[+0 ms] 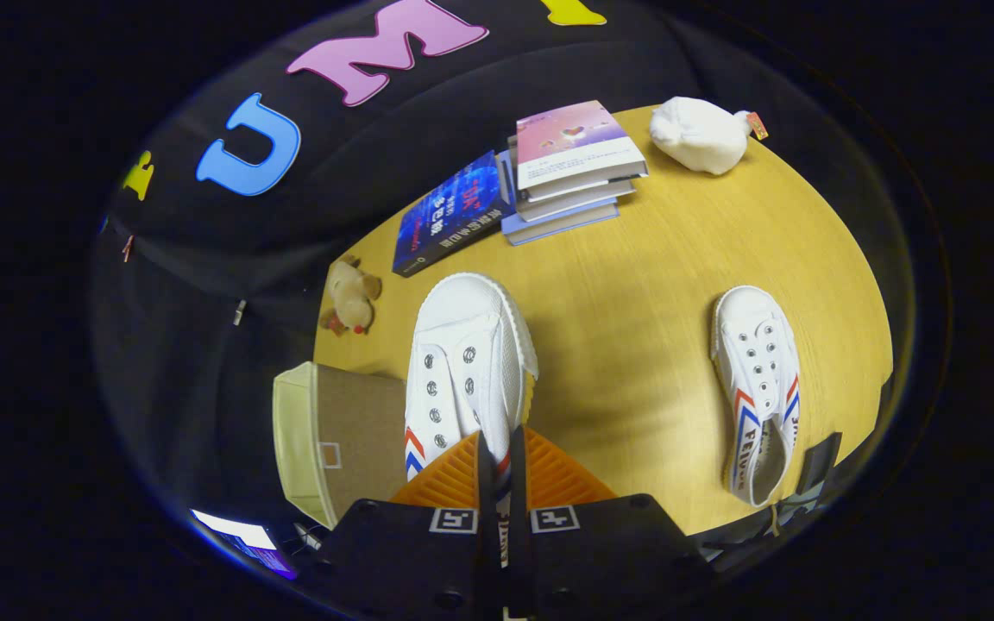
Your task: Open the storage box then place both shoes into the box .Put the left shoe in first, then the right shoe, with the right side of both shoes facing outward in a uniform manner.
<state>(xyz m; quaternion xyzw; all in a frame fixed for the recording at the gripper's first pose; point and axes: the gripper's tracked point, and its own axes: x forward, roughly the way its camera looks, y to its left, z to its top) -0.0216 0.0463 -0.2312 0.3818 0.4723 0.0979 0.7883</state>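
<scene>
A: Gripper view, left to right: fabric storage box (337,440) on the wooden surface (635,345), lid on, contents hidden.
B: Claw?
A: Claw (501,457) nearly closed, both fingers pinching the side wall of a white canvas shoe (467,362), heel hidden between them. Second shoe (760,388) lies well apart, right.
B: Beyond?
A: Plush toy (350,297), stacked books (549,172), white bag (700,134).
</scene>
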